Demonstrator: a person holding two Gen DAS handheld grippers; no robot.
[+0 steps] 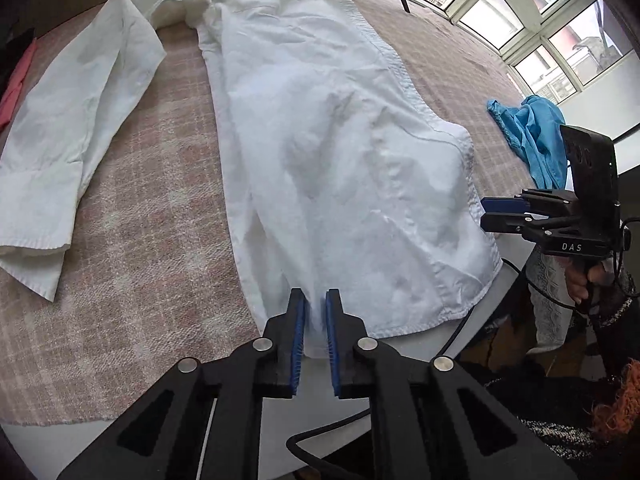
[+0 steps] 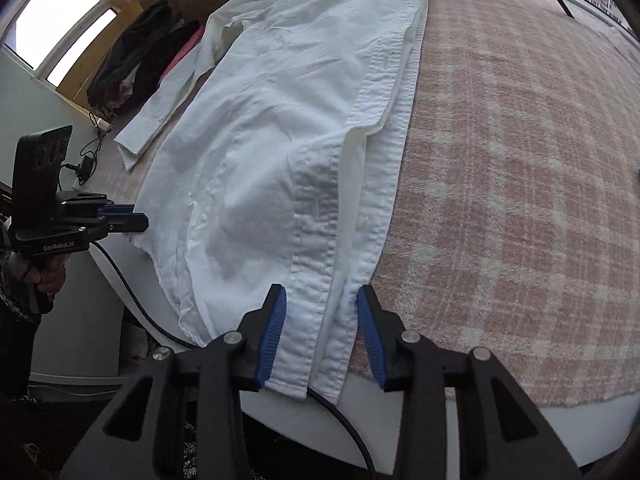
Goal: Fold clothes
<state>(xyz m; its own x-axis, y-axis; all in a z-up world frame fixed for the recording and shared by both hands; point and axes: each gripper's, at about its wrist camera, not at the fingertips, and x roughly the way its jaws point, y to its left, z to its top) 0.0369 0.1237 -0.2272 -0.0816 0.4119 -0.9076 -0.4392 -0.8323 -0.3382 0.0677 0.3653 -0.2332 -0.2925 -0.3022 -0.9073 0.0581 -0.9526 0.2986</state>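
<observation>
A white long-sleeved shirt [image 1: 320, 140] lies flat on a pink plaid cloth [image 1: 152, 208], one sleeve [image 1: 76, 120] spread out to the left. My left gripper [image 1: 315, 312] is shut on the shirt's hem at the near edge. My right gripper [image 2: 321, 308] is open, its jaws on either side of the button placket [image 2: 316, 240] at the hem's right corner. Each gripper shows in the other's view: the right one [image 1: 486, 214] at the shirt's right edge, the left one [image 2: 138, 218] at its left edge.
A crumpled blue garment [image 1: 532, 140] lies on the cloth to the right. A pink garment [image 1: 16, 80] and dark clothes [image 2: 140, 52] lie at the far left. A black cable [image 2: 120, 276] hangs off the white table edge [image 2: 600, 432]. Windows lie beyond.
</observation>
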